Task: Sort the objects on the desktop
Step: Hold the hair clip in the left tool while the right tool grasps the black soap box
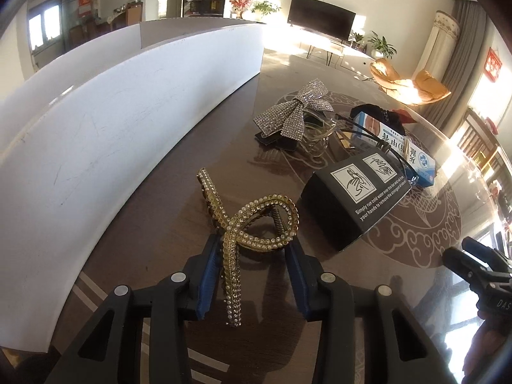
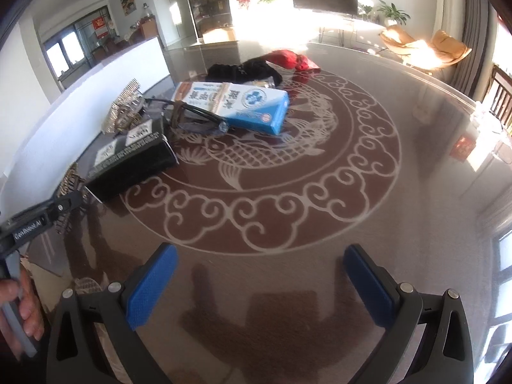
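A gold hair claw [image 1: 252, 220] set with pearls and stones sits between the blue pads of my left gripper [image 1: 254, 244], which is shut on its looped body; one long strip hangs down towards the camera. The claw appears just above the dark glossy table [image 2: 416, 166]. In the right wrist view the left gripper [image 2: 48, 211] shows at the left edge with the claw [image 2: 68, 182] at its tip. My right gripper [image 2: 260, 252] is open above bare table with nothing between its pads.
A tall white curved wall [image 1: 112, 128] runs along the left. Further on lie a silver rhinestone bow [image 1: 291, 112], a black box [image 1: 355, 192], a blue-and-white carton [image 2: 243, 102], dark glasses [image 2: 198, 118], a black cloth [image 2: 246, 70] and a red cloth [image 2: 294, 59].
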### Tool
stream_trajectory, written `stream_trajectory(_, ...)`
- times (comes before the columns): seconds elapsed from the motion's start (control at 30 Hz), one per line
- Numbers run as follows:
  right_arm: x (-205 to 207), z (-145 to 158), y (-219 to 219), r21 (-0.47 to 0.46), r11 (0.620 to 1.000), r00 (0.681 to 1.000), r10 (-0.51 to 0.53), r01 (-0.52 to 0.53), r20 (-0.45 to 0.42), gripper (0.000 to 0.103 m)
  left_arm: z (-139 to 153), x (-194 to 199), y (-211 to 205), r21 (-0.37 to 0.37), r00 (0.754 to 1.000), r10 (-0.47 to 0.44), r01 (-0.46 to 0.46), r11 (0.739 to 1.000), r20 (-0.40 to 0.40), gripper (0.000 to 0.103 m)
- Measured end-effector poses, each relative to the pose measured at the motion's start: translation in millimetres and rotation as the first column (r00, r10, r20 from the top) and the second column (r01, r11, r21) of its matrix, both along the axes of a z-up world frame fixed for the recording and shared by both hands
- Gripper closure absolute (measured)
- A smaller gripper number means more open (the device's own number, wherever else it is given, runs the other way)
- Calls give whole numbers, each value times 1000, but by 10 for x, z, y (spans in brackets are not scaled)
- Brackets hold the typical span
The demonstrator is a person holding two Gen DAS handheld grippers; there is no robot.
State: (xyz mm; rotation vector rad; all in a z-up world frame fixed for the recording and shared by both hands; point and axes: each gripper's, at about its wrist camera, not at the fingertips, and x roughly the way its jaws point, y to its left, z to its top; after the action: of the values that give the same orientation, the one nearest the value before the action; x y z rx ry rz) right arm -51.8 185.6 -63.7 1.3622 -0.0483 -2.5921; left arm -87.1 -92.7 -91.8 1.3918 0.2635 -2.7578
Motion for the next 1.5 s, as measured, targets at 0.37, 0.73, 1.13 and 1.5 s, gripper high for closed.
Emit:
stream_trajectory(0.37, -1112, 85, -1289, -75, 997, 995, 20, -13, 98, 0, -35, -11, 6, -61, 999, 48, -48, 997, 1, 62)
stream_trajectory(0.73, -485, -102, -698, 126, 981, 989, 146, -148, 31, 10, -31, 10, 187, -31, 998, -68, 68, 997, -6, 62)
stream_trajectory(1.13, -354, -141, -438, 158, 956, 969, 240, -246, 61, 0, -28, -25, 198, -73, 998, -56, 58, 996, 23, 44)
stream_trajectory(1.5, -419, -58, -468, 157, 947, 960, 277, -280, 41, 43, -80, -114, 124, -55, 999, -45, 45, 997, -9, 61)
